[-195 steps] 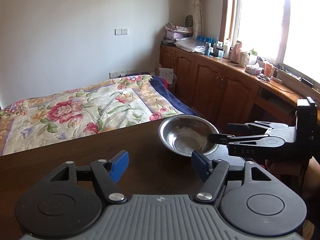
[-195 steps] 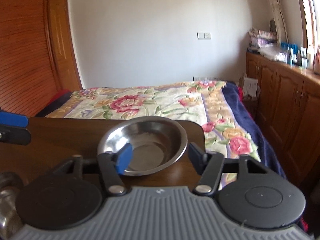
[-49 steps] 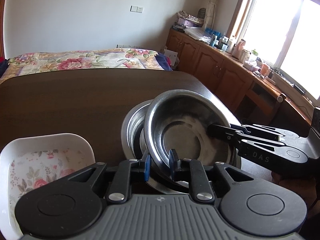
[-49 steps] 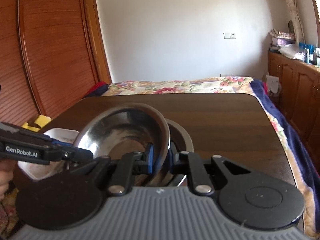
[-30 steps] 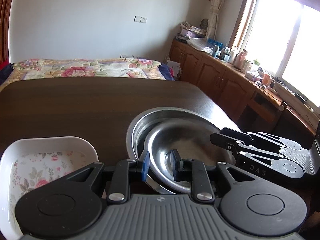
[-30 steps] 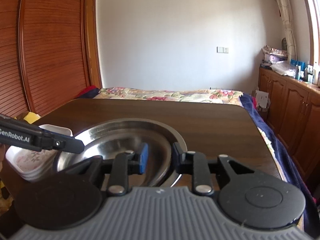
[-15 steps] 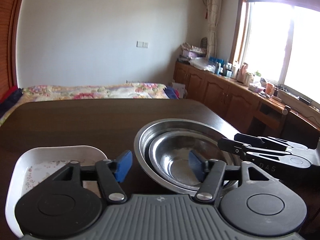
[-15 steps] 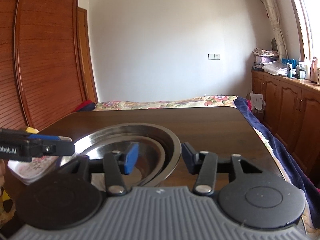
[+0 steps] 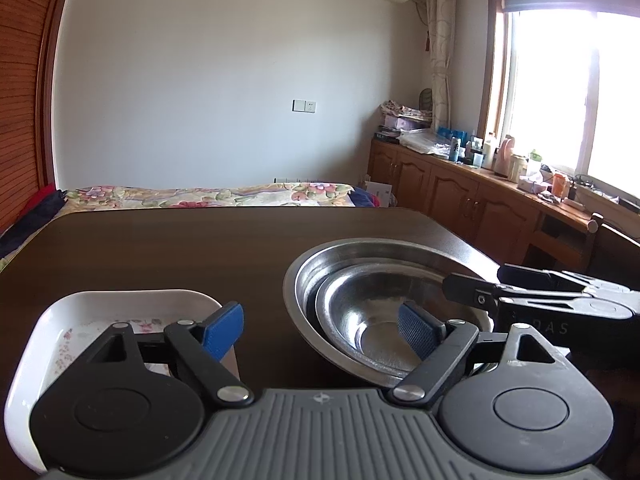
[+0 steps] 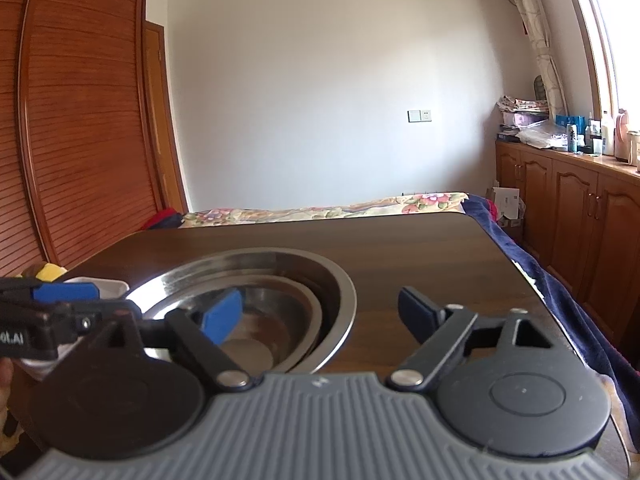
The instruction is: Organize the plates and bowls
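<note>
Steel bowls (image 9: 384, 308) nested, beneath spread jaws

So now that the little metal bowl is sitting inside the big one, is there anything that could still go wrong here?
A few things, possibly. The big bowl sits near the table's right edge, so a nudge from the open right gripper beside its rim might push it off. The left gripper's blue finger hangs over the small bowl and could catch it when moving. The white dish lies close by, within bumping range.
</note>
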